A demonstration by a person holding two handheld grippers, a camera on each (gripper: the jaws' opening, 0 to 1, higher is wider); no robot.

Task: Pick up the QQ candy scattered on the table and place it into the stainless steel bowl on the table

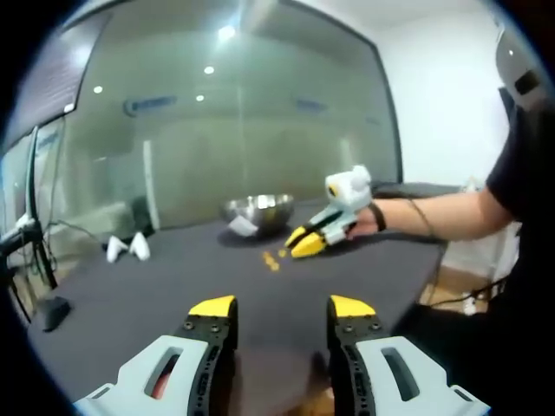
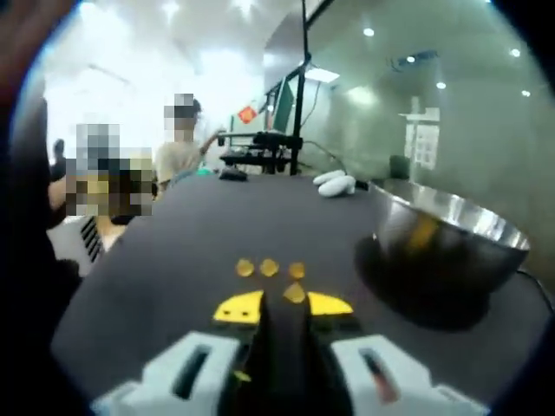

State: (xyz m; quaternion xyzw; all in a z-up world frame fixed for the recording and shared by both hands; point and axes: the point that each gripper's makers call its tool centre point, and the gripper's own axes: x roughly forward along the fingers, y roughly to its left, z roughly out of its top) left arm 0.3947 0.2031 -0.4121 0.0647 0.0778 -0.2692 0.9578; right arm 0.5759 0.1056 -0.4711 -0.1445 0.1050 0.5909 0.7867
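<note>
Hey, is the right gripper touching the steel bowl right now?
Apart. In the right gripper view, dark table shows between the right gripper and the steel bowl.

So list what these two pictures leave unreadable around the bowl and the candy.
- Inside of the stainless steel bowl: its near wall hides it in the right gripper view; too far off in the left gripper view.
- Candy count: the right tongs may cover more.
- White scrap beside the bowl: too small to identify.

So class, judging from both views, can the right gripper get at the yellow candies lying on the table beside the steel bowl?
Probably yes. The right gripper sits low over the table with a yellow candy at its tips and three more just ahead; the steel bowl stands clear aside.
</note>
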